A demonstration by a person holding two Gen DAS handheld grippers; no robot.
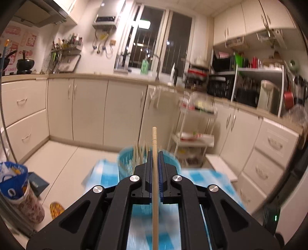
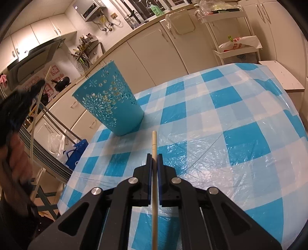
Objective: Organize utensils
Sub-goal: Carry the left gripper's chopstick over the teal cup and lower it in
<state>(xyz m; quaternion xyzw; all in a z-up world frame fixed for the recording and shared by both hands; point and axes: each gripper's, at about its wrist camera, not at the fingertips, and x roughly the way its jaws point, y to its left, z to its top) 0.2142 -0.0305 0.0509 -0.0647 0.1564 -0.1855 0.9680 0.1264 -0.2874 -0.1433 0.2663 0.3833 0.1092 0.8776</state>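
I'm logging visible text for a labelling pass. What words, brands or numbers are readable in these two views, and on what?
None can be read for certain.
Red-and-white wall stickers: large characters, too blurred.
Green bottle label: too small.
White bag on the cart: red print, illegible.
Blue-and-white bag: print unreadable.

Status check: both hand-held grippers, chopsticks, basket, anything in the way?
Left hand-held gripper shut on chopstick. Right hand-held gripper shut on second chopstick. Basket upright on table. Path looks clear.
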